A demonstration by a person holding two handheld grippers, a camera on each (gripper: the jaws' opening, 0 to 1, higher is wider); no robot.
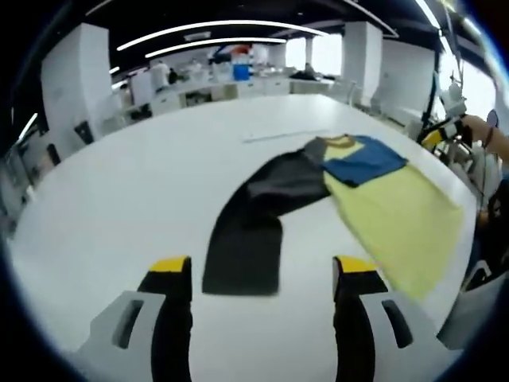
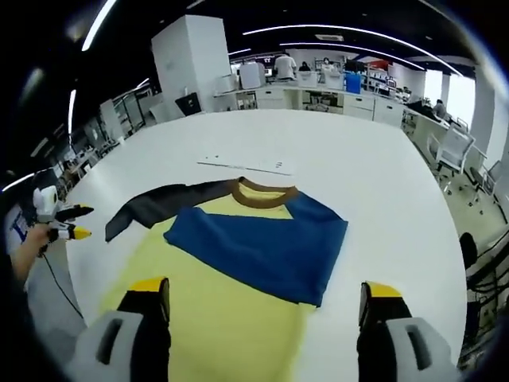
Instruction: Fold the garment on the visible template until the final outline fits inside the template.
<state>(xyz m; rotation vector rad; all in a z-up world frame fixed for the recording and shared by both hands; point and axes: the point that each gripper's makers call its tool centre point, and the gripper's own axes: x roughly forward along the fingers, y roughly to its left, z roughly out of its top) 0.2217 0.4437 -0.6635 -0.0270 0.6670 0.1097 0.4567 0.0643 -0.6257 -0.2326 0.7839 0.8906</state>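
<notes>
You folded the blue sleeve (image 2: pixel 262 247) in; the dark sleeve (image 1: pixel 254 223) still lies out left. Both grippers (image 1: pixel 262 278) (image 2: pixel 266 298) are spread and hold nothing.

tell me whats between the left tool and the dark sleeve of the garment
Only bare white table: in the left gripper view, the left tool hangs open just short of the dark sleeve end, touching nothing.
</notes>
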